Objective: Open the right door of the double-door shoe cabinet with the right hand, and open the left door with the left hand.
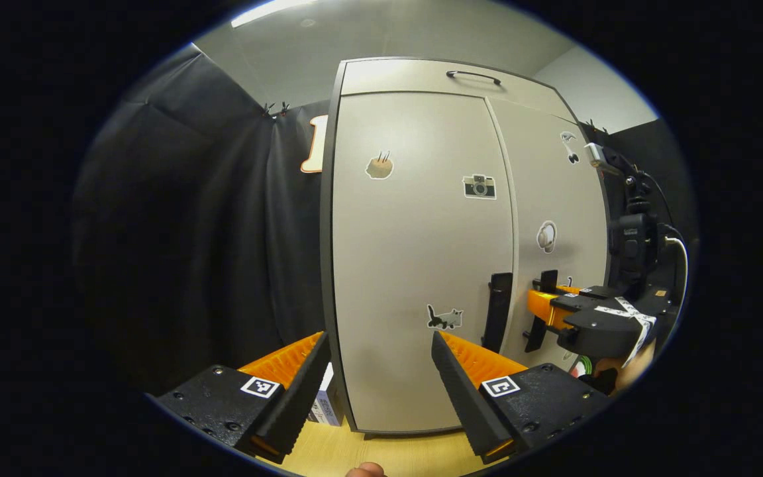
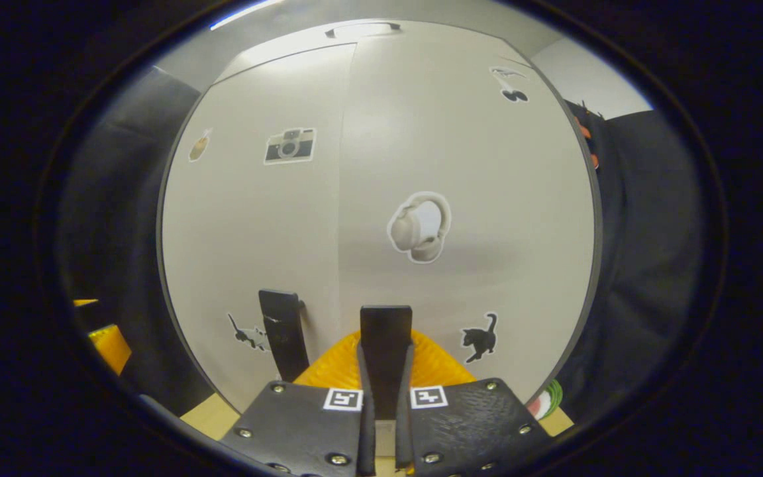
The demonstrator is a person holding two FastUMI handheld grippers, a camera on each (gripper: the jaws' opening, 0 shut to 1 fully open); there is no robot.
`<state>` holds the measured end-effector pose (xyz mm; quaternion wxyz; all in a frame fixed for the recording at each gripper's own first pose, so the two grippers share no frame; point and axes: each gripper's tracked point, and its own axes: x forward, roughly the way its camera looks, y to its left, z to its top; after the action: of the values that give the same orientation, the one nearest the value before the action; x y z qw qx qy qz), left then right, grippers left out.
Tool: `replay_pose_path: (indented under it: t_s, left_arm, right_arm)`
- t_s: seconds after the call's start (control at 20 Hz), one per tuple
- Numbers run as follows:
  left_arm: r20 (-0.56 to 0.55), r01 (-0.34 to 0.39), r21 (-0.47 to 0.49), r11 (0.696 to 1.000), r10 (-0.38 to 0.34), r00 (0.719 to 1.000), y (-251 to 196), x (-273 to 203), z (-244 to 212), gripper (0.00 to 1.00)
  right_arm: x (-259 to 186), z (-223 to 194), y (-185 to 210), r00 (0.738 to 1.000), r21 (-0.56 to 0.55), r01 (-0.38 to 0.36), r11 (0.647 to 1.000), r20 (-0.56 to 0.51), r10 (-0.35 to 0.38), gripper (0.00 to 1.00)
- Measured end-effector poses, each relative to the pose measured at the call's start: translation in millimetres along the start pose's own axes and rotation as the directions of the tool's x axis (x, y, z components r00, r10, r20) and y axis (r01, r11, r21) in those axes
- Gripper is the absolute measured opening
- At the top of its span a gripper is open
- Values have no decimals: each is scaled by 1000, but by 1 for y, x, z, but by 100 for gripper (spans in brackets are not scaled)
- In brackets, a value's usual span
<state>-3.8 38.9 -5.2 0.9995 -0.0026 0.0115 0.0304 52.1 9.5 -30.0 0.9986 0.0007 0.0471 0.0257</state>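
Both doors (image 1: 421, 265) shut, cabinet (image 1: 451, 76) on desk (image 1: 355, 450). Right gripper (image 2: 385, 371) jaws clenched on right handle (image 2: 386, 331). Left gripper (image 1: 381, 371) jaws released, apart from left handle (image 1: 497, 311).
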Motion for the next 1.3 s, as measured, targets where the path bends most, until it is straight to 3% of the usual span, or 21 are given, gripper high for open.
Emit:
replay_pose_path:
  t_s: [0.45, 0.75, 1.3]
  left_arm:
    - [-1, 33, 4, 999, -33, 999, -22, -13, 2, 95]
    - [-4, 40, 0, 999, -40, 999, -27, -23, 2, 95]
    - [-9, 36, 7, 999, -36, 999, -35, -28, 0, 95]
  right_arm:
    - [-35, -2, -5, 991, 23, -131, 991, -20, 132, 12]
    - [-56, -4, -12, 971, 19, -235, 972, -28, 236, 12]
    - [-86, -6, -28, 938, 19, -345, 939, -39, 345, 12]
